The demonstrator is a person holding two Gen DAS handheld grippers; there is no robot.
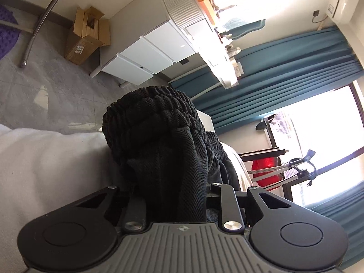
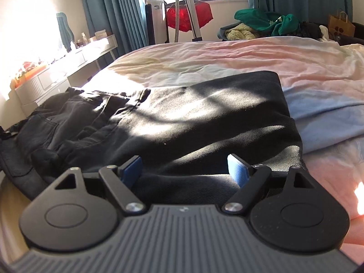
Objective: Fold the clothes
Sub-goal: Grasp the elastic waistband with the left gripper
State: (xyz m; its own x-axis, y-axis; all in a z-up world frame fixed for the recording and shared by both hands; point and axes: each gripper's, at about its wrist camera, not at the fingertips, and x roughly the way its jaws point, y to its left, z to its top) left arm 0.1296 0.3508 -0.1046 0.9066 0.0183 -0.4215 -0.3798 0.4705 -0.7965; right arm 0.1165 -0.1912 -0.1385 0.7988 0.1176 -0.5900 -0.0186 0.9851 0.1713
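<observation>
Your left tongs (image 1: 175, 195) are clamped on the bunched elastic waistband of the black trousers (image 2: 182, 118) spread over the bed (image 2: 250, 54), your right tongs (image 2: 184, 170) gape wide at the hem; soft, heavy, floppy cloth, so pinch doubled edges.

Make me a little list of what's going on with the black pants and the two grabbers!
garment: black pants, lying partly folded on the bed
left gripper: shut on the pants' waistband, lifting it
right gripper: open, blue pads either side of the pants' near edge
behind the bed: clothes pile
</observation>
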